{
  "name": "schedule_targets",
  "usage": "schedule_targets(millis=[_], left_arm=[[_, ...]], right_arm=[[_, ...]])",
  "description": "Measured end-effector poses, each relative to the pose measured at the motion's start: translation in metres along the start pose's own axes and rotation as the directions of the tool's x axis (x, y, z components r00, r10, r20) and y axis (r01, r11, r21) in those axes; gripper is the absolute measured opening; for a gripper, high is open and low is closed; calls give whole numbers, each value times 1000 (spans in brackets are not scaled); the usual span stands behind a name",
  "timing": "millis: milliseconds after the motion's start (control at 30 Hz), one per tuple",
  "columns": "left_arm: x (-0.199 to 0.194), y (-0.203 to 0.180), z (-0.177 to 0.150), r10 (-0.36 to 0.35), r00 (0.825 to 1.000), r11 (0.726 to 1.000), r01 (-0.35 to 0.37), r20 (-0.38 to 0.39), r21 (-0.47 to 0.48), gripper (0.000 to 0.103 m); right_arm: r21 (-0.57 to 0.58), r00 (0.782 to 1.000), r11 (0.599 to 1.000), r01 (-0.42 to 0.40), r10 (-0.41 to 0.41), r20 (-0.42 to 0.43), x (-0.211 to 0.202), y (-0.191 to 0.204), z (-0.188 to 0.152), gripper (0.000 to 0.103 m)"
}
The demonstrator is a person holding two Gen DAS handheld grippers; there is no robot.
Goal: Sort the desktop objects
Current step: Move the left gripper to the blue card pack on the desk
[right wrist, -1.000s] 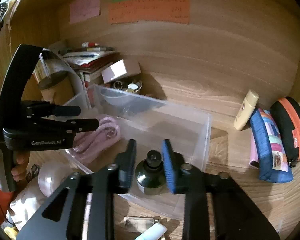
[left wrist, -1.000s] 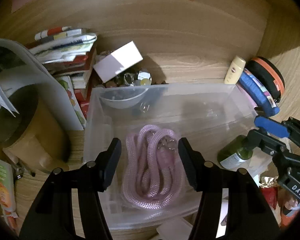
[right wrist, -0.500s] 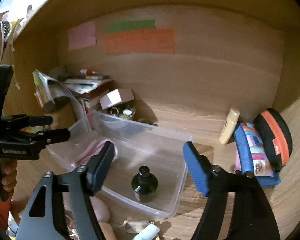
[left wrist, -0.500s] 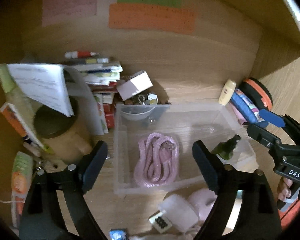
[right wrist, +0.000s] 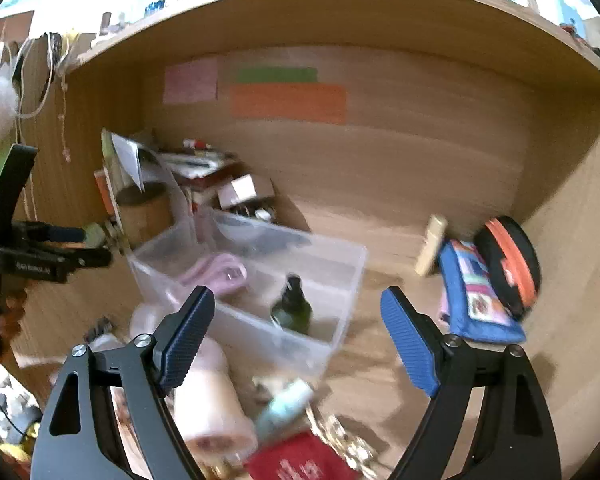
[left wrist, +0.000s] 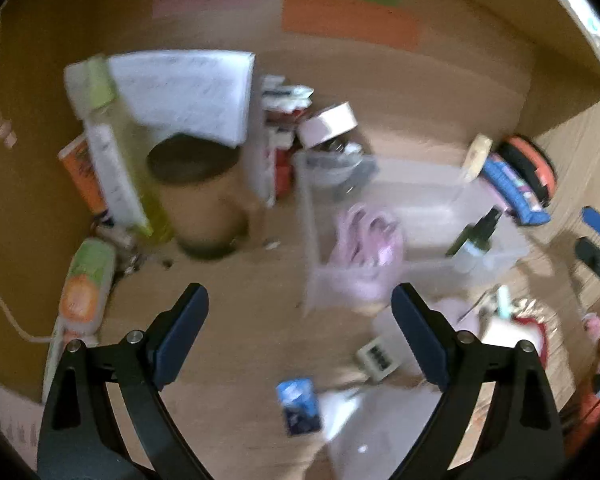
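With nothing between their fingers, the left tool (left wrist: 300, 340) and the right tool (right wrist: 298, 338) both stand spread wide over loose clutter at the near edge of the wooden bench (right wrist: 380, 368), seemingly because each is free to take another item. Just beyond them sits the clear plastic bin (right wrist: 340, 336), where sorted things collect: a coiled pink rope (left wrist: 366, 240) lies at its left end and a dark green bottle (right wrist: 292, 308) stands upright toward its right. Farther back, unsorted, a blue patterned pouch (right wrist: 476, 292) and a black-and-orange case (right wrist: 508, 260) lean by the right wall, while stacked books (right wrist: 196, 160) and a brown canister (left wrist: 198, 192) crowd the left corner.
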State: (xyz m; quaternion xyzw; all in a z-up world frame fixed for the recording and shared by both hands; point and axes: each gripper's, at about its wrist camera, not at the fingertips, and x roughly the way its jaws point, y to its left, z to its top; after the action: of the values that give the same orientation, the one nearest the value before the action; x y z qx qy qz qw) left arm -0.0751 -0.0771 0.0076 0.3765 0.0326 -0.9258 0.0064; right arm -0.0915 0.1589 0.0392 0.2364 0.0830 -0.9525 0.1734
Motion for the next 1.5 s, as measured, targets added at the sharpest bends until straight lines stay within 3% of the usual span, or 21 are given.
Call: schedule_targets(millis=[400,667,900,1000,1100,1267,1367,1500], left_arm=[[12,18,-63,97,989,995,-96,-111,21,93],[27,16,-86,112,980,993,-104,-165,58,92],[27,42,-83,142,976,990,-143,-166,4,91],[30,51,-83,100,975,994,-108,-197,-33,78],[25,42,-87,43,980,998,-49,-196,-29,78],[20,16,-95,30,979,998,-17,-199,66,78],[21,9,-99,57,979,994,-37,-194,106,78],[25,16,-95,37,978,998,-23,-205,66,78]], right_arm=[[90,983,989,114,-99,-156,-13,-31,-66,83],[113,965,987,117,-87,-246,-7,-32,-95,83],[134,962,985,105,-67,-265,-8,-28,-104,83],[144,959,984,108,-65,-275,-8,-30,-106,83],[157,956,982,107,-58,-289,-6,-31,-110,83],[161,950,982,103,-49,-307,-3,-31,-113,83],[161,950,982,95,-42,-309,-2,-30,-113,83],[161,950,983,88,-34,-309,-1,-29,-112,83]])
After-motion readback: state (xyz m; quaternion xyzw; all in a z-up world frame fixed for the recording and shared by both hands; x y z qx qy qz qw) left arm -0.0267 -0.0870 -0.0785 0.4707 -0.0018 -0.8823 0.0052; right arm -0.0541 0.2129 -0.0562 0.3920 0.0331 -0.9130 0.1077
